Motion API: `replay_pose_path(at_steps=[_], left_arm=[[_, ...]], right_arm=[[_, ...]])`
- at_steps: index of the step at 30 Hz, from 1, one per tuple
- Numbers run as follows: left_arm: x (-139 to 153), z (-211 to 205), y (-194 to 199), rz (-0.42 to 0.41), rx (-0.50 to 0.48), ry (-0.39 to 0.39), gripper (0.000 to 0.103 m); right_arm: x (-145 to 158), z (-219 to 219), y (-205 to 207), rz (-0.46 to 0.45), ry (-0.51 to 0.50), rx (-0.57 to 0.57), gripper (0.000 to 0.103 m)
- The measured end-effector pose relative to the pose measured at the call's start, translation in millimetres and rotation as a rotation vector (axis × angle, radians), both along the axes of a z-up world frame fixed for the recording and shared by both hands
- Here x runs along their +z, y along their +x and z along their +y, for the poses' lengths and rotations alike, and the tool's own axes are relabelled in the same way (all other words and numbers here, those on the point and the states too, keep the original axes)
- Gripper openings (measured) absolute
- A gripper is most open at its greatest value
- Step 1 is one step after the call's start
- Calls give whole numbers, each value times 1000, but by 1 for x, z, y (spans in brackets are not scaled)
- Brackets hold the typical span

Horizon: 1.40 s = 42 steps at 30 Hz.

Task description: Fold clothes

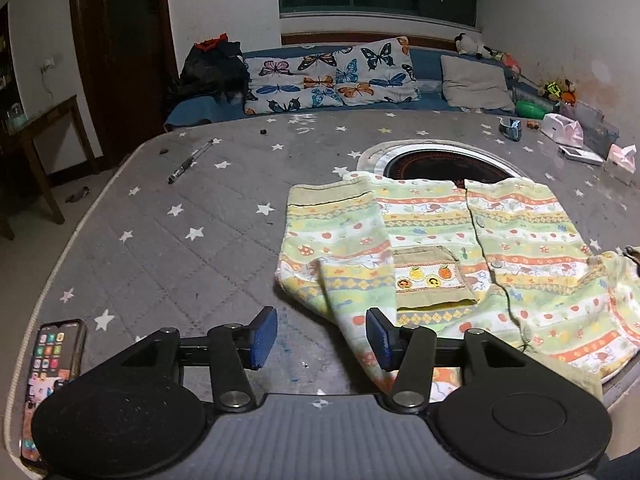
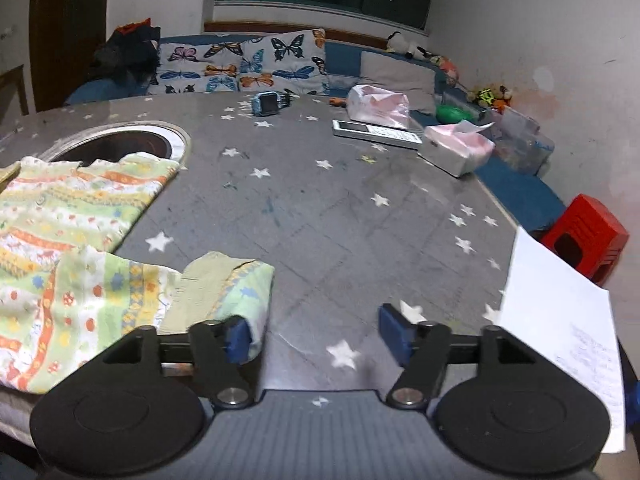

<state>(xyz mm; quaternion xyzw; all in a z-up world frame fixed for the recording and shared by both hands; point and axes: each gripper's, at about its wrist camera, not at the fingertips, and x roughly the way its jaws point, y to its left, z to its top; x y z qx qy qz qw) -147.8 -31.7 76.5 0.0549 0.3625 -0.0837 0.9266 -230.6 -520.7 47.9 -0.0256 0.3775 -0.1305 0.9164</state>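
Observation:
A small patterned garment [image 1: 460, 256] in green, orange and white stripes lies spread on the grey star-print table [image 1: 192, 216], with a fruit-embroidered pocket facing up. One sleeve is folded in over its left side. My left gripper [image 1: 322, 344] is open and empty, hovering at the garment's near left edge. In the right wrist view the garment [image 2: 72, 240] lies at the left, and its sleeve cuff [image 2: 228, 284] rests just ahead of the left finger. My right gripper [image 2: 316, 340] is open and empty above bare table.
A round inset burner [image 1: 444, 162] lies behind the garment. A phone [image 1: 48, 372] and a pen [image 1: 190, 160] lie at the left. A paper sheet [image 2: 568, 344], tissue packs [image 2: 456, 148], a remote [image 2: 376, 132] and a watch [image 2: 270, 102] lie at the right. A red stool [image 2: 580, 236] stands beyond the edge.

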Motion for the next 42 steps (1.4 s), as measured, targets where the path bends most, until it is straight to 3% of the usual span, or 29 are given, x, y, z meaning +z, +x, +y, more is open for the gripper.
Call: replay_pose_path(at_steps=[8,19,23,32,37,42], left_arm=[[7,-27,14,-23,-83,-27,53],[-8,-72,63,22,-166,-50,53],[-18,-81,78,49,-171,-44,53],[-32,-86,98,93,-166,-51,53],[-37,-86,101,78,-128,-15,52],[-32,-84,116,79,-92,-67,51]], right_arm=[[7,8,-18,-3,55,71,70],[20,-30,-24,-25,141,-61,71],[16,-45,-22,-50,138,-189,71],[12,-71,-18,-66,121,-324,75],[22,-55,-6,-88,47,-213,78],[22,-20,25,-81,67,-30,77]])
